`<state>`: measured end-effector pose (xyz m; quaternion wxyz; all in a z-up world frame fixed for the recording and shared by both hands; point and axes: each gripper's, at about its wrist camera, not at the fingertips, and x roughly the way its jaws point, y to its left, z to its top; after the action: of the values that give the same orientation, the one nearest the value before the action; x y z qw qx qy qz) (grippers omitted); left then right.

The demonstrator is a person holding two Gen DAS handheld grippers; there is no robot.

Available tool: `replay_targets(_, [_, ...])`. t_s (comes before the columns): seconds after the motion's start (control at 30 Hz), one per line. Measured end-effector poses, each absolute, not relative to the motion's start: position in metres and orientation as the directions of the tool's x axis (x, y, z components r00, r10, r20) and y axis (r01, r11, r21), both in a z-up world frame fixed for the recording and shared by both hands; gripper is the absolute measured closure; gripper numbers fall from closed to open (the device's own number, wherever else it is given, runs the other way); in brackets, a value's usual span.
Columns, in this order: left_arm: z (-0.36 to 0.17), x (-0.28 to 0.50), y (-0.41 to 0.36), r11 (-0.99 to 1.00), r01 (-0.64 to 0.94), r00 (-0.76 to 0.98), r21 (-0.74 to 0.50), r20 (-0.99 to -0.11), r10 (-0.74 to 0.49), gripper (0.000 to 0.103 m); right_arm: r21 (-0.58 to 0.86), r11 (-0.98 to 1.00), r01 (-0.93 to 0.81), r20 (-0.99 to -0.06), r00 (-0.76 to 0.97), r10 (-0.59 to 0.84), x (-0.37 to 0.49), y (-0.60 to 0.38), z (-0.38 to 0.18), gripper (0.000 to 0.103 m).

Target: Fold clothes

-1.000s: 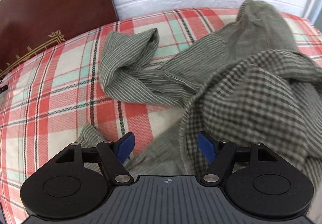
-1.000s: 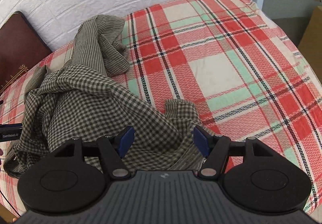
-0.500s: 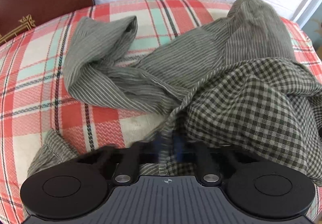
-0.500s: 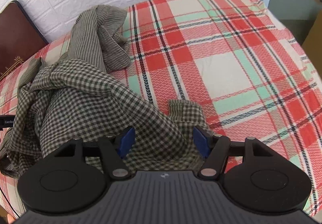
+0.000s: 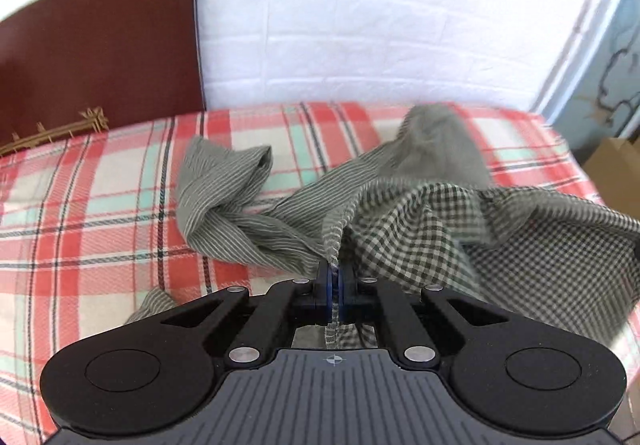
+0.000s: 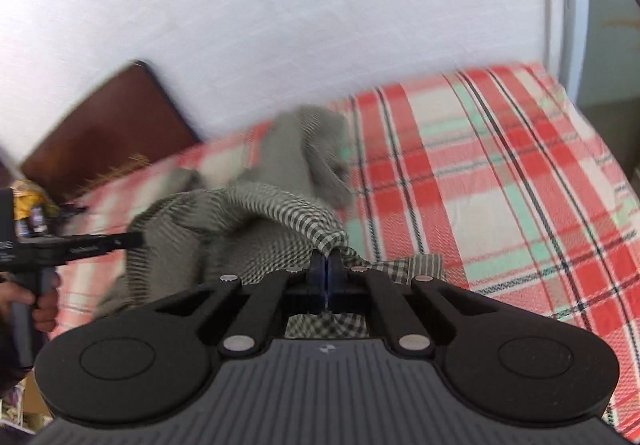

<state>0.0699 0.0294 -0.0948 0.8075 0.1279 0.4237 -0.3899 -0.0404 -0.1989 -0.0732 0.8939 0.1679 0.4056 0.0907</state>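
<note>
A crumpled grey-green garment lies on the bed, part checked point(image 5: 440, 237) and part thin-striped point(image 5: 224, 197). My left gripper point(image 5: 332, 273) is shut on an edge where the checks meet the stripes, and the cloth rises taut to its blue pads. In the right wrist view the checked garment point(image 6: 256, 229) is blurred. The jaws of my right gripper point(image 6: 327, 265) are closing, pads pressed on a checked fold, with a flap hanging below. The left gripper point(image 6: 128, 239) also shows there at the left edge, held by a hand point(image 6: 40, 305).
The bed carries a red, cream and mint plaid sheet point(image 5: 80, 205), with open sheet to the right point(image 6: 500, 185). A dark brown headboard point(image 5: 100, 45) stands at the back left against a white brick wall point(image 5: 360, 5). A cardboard box point(image 5: 616, 173) sits beyond the bed's right edge.
Both grippers went from open to shut on the garment, the left first and then the right. Both have risen and tilted up, lifting the cloth off the sheet.
</note>
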Motion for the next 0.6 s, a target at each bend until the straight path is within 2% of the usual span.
replay_targets(0.2, [-0.088, 0.030, 0.062, 0.662, 0.741, 0.320, -0.113, -0.807, -0.496, 0.103, 0.399, 0.916, -0.027, -0.718, 0.613, 0.331, -0.079, -0.217, -0.073, 0.102])
replay_targets(0.6, [-0.145, -0.045, 0.078, 0.667, 0.731, 0.174, -0.145, -0.905, -0.388, 0.103, 0.353, 0.922, 0.157, -0.868, 0.423, 0.260, -0.119, -0.254, -0.163, 0.102])
